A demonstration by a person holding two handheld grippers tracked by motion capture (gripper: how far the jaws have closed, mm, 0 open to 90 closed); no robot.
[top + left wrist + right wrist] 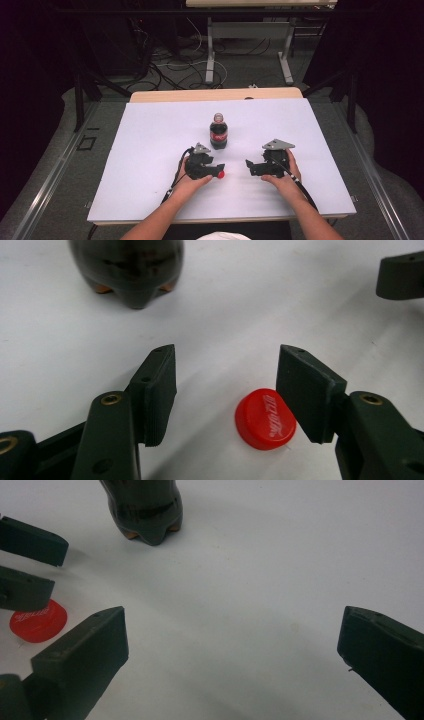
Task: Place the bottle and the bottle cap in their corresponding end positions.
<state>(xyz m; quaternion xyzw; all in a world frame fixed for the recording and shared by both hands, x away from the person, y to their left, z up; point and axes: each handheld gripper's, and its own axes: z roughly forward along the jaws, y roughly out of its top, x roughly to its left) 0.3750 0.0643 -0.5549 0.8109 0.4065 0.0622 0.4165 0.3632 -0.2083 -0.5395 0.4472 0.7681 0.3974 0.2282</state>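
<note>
Item one: my left gripper point(218, 170), low on the white table point(150, 150). Its jaws stand apart, nothing clamped. The red cap point(265, 418) lies flat on the table between them, top up with its white lettering showing, close against the right-hand pad in the left gripper view and clear of the other pad. I cannot tell whether that pad touches it.

Item two: my right gripper point(248, 165), also low on the table, across from the left one with its tips pointing toward it. Its jaws are spread wide and hold nothing; bare table lies between them.

Item three: the bottle point(218, 131), dark cola, red label, neck uncapped. It stands upright on the table, beyond both grippers and about midway between them, touching neither.

Item four: the cap again, seen in the right gripper view point(38, 620), tucked under a left jaw.
</note>
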